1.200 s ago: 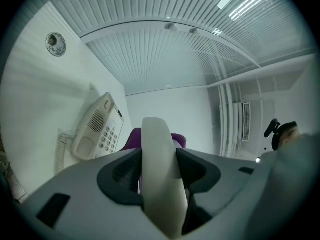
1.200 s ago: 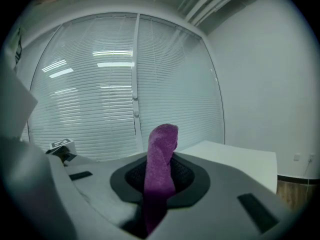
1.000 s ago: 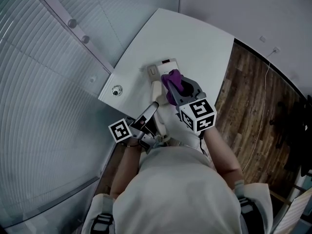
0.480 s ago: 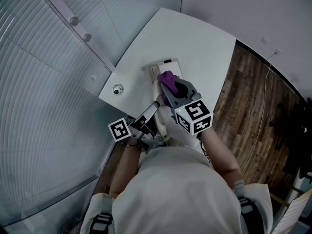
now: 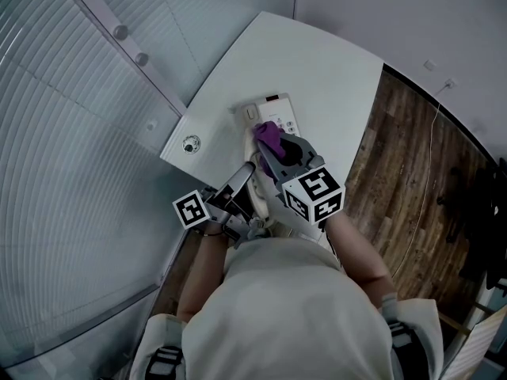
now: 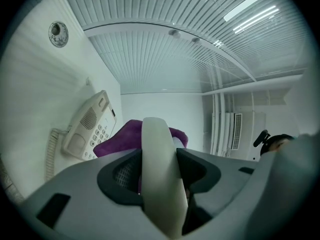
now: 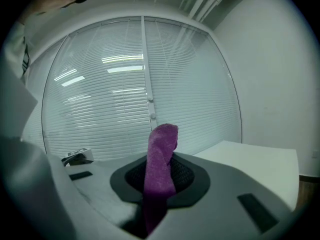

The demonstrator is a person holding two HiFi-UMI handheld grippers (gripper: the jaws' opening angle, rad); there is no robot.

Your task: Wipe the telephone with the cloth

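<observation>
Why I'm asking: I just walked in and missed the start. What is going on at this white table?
A person holds a gripper in each hand. The left gripper is clamped on the cream plastic telephone handset, lifted off its base. The right gripper pinches a purple fuzzy cloth and holds it over the keypad of the cream push-button telephone base on the white table. Whether the cloth touches the keys is unclear.

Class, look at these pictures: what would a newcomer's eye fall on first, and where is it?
First, the purple cloth, pinched in the right tongs over the telephone on the white table. Next, the cream handset, clamped in the left tongs, off its base.
</observation>
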